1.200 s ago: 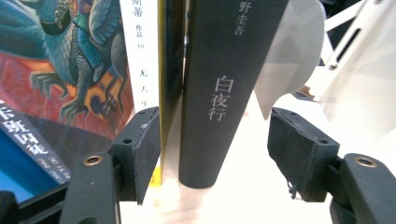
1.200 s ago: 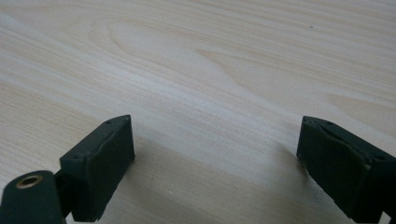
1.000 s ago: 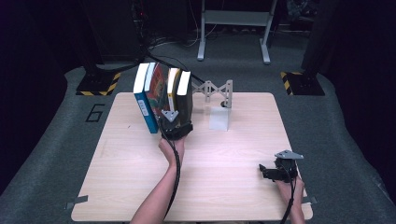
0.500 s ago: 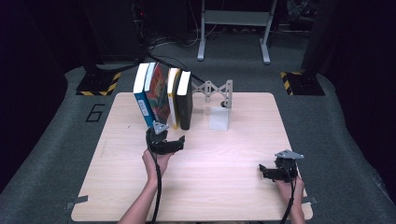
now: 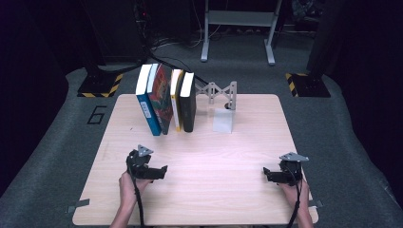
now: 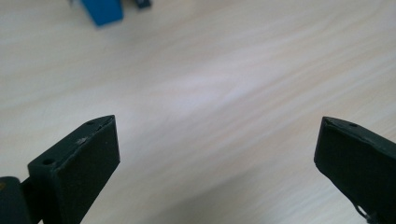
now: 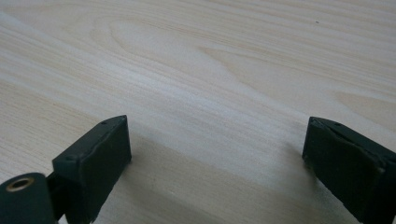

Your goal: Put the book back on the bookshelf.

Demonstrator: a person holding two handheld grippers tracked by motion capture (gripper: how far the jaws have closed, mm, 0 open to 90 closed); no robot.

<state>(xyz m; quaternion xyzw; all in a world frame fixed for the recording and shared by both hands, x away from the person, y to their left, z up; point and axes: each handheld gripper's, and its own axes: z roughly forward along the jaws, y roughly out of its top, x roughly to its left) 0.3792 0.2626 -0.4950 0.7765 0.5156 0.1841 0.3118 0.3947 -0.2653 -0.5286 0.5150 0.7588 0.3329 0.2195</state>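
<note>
Several books stand in a row at the back of the wooden table (image 5: 228, 156): a blue book (image 5: 148, 107) and a red-covered book (image 5: 162, 99) lean to the left, a yellow-spined book (image 5: 176, 99) and a black book (image 5: 188, 102) stand upright. My left gripper (image 5: 160, 171) is open over bare wood at the front left, well short of the books. Its two fingers (image 6: 84, 163) stand wide apart, and the blue book's foot (image 6: 103, 11) shows far ahead. At the front right my right gripper (image 5: 267, 174) is open low over the table, fingers (image 7: 95, 161) apart with nothing between them.
A grey metal scissor-frame bookend (image 5: 219, 92) stands right of the black book, with a white block (image 5: 223, 120) in front of it. Dark floor surrounds the table; a metal stand (image 5: 237, 28) and hazard-striped bases (image 5: 100, 85) lie behind.
My left gripper has let go at the black book and drawn back toward the front left of the table, open. The right gripper has stayed put.
</note>
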